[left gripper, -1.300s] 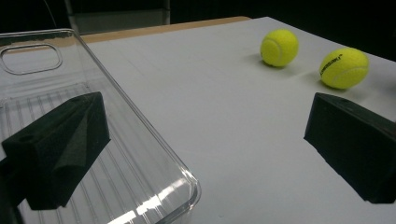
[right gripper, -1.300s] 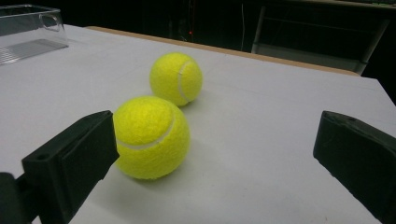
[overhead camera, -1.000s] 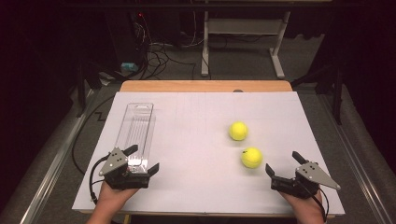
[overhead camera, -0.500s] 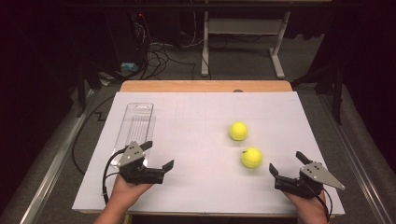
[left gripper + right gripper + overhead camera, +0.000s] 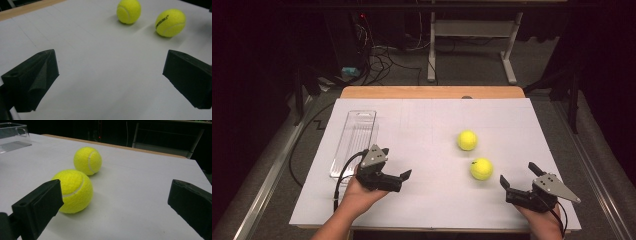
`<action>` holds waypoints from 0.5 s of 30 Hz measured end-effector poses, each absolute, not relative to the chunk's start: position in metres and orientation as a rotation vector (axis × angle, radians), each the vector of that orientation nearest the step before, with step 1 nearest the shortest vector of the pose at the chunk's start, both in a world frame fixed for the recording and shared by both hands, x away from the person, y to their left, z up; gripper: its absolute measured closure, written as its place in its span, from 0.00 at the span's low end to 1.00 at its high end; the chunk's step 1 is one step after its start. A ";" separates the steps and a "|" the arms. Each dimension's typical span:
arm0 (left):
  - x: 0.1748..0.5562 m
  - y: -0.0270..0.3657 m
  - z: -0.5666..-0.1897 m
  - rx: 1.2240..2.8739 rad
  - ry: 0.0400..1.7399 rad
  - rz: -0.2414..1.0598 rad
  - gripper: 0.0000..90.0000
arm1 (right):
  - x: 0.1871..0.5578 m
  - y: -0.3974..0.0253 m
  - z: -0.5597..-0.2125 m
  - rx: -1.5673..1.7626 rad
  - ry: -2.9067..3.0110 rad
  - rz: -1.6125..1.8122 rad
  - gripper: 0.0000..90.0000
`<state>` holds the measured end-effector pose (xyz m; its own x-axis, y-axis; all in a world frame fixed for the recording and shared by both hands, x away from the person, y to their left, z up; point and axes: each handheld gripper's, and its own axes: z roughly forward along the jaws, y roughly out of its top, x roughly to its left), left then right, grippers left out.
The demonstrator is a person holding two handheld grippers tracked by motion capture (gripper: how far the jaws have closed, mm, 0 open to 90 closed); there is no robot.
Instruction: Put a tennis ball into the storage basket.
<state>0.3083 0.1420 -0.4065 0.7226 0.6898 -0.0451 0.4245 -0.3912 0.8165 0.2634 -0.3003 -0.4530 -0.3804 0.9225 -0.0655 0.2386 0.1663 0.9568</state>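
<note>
Counter [image 5: 427,107] surface is covered by a white sheet, with a wooden edge exposed along the far side; two yellow tennis balls rest on the sheet right of centre. Far ball [image 5: 467,140] lies just beyond the near ball [image 5: 481,169]; the two are close together but apart in the high view. A clear plastic tray [image 5: 356,137] lies lengthwise on the left part of the sheet, its long axis running away from the person.

Left gripper [image 5: 396,167] is held in the left hand [image 5: 357,192] at the near-left of the sheet, just beside the near end of the tray; its fingers [image 5: 32,80] stand wide apart and hold nothing; they point toward the balls, which are well apart from it. In the left gripper view both balls sit beyond the fingers, at upper right, on bare sheet.

Right gripper [image 5: 518,176] is held in the right hand [image 5: 544,222] at the near-right of the sheet; its fingers [image 5: 37,207] are likewise spread wide with nothing between them. In the right gripper view the near ball sits just behind the left-hand finger, partly covered by it; whether they touch cannot be told; the far ball lies just beyond. The tray corner shows at upper left of that view.

Cables and a white frame stand on the dark floor [image 5: 472,55] beyond the counter.
</note>
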 end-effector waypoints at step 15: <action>0.331 0.120 -0.411 2.401 0.931 0.230 0.02 | 0.264 -0.300 -0.454 1.115 1.758 1.254 0.00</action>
